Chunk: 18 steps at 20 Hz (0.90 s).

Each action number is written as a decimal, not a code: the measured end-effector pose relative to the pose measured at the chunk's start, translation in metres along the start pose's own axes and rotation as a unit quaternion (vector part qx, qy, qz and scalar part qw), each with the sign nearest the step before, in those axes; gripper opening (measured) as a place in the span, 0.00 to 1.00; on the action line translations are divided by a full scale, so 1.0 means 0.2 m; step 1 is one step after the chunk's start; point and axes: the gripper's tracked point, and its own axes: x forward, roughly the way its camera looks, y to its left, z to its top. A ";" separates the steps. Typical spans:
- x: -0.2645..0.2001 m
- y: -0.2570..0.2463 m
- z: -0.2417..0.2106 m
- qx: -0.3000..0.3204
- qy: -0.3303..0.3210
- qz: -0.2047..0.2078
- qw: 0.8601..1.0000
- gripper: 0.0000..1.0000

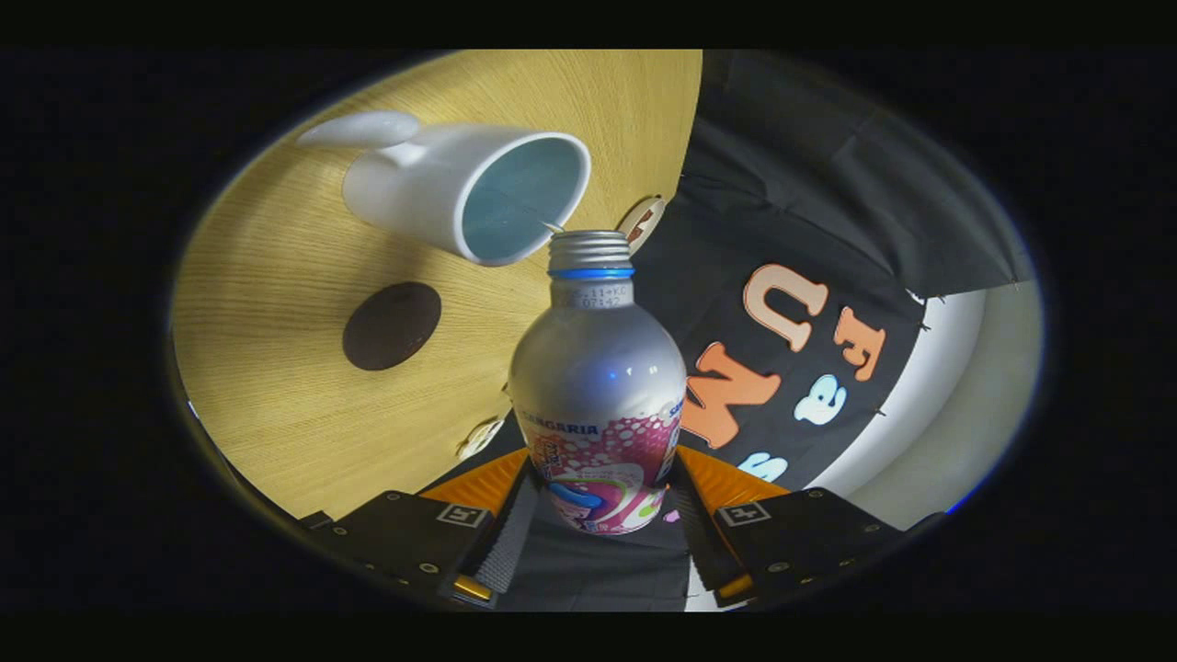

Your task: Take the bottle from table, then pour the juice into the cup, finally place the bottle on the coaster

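tongs (598, 515) tight on bottle (596, 386) — mouth at cup (469, 188)

The gripper (602, 542) carries two black plates, each with screws and a square marker. Ribbed pads (510, 542) line its fingers' inner faces.

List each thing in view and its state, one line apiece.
bottle: uncapped, held between the jaws, mouth at the cup's rim.
cup: on the table, blue inside; contents can't be told.
coaster: bare, beside the cup.
gripper: shut on the bottle.
table: carries cup and coaster.
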 end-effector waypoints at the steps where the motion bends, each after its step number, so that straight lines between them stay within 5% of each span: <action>1: 0.00 0.00 0.00 -0.004 -0.002 0.000 1.000 0.75; 18: 0.01 -0.06 0.02 -0.064 -0.014 0.010 0.998 0.75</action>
